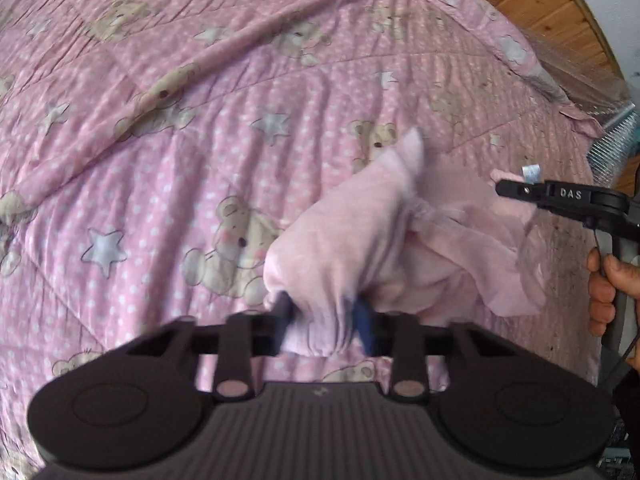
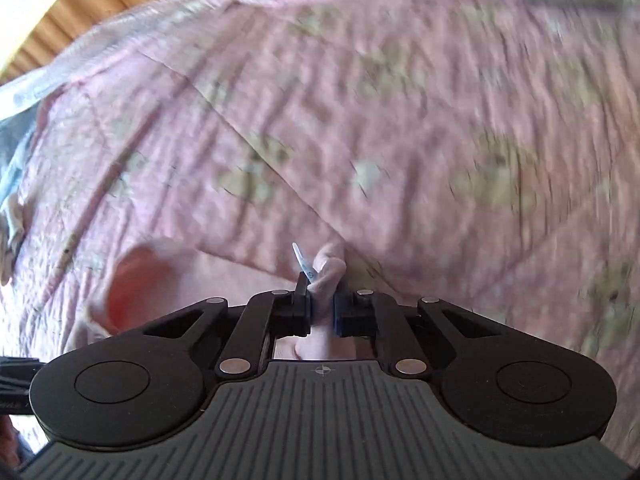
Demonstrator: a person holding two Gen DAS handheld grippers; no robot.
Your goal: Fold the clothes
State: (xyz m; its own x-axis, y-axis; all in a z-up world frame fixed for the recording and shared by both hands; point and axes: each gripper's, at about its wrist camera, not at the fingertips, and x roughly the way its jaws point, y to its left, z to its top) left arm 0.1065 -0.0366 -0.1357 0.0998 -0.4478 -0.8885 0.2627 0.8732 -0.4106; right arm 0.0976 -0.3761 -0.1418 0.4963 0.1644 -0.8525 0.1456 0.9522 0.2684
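Left wrist view: the left gripper (image 1: pixel 324 322) has its jaws drawn in on a bunched fold of a pale pink garment (image 1: pixel 360 240), the cloth swelling out above the blue pads (image 1: pixel 366 322). The garment hangs between the two tools over a pink quilt (image 1: pixel 160 140) printed with bears and stars. At the right edge, the right gripper (image 1: pixel 500 188) pinches another edge of the same garment, beside a small white care label (image 1: pixel 530 172); a hand (image 1: pixel 604 292) grips its handle.

Right wrist view: the picture is blurred. The right gripper (image 2: pixel 320 308) is nearly closed on a thin tuck of the pink garment (image 2: pixel 328 272), with the label (image 2: pixel 302 262) standing up beside the left pad.

Procedure, as judged from this position:
1. Keep both grips firm; the fabric is thin and is likely to slip out of a narrow pinch.
2. Draw the two tools apart until the cloth between them is taut and the bunching at the left pads opens out.
3. Lower the garment onto a flat part of the quilt before making any fold; the quilt's ridges may spoil a straight crease.

Containers: none is visible in either view. A wooden board (image 1: pixel 540 8) borders the far side of the quilt.
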